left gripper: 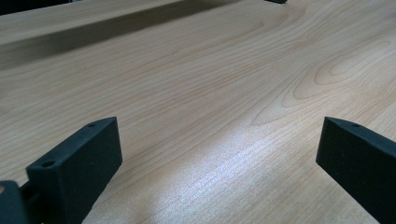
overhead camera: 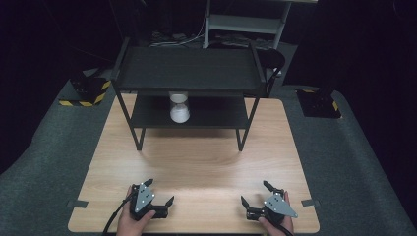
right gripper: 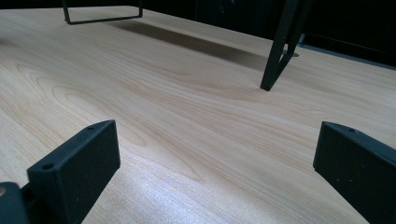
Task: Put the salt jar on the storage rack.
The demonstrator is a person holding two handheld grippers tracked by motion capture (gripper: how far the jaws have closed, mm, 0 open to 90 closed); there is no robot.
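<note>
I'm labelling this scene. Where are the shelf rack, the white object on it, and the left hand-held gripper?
Rack (overhead camera: 187, 69): high view, top shelf.
White object (overhead camera: 179, 113): high view, its rounded lower half.
Left hand-held gripper (overhead camera: 161, 191): high view, between its open jaws.

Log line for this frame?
left gripper: open, empty | right gripper: open, empty | white object: rack's lower shelf | table: bare centre

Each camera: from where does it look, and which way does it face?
High view: above the near table edge, facing forward and down; hands, left claw, right claw, shelf rack.
Left gripper view: low, across wood; own open claw.
Right gripper view: low, toward rack legs; own open claw.
Shared: tabletop.
</note>
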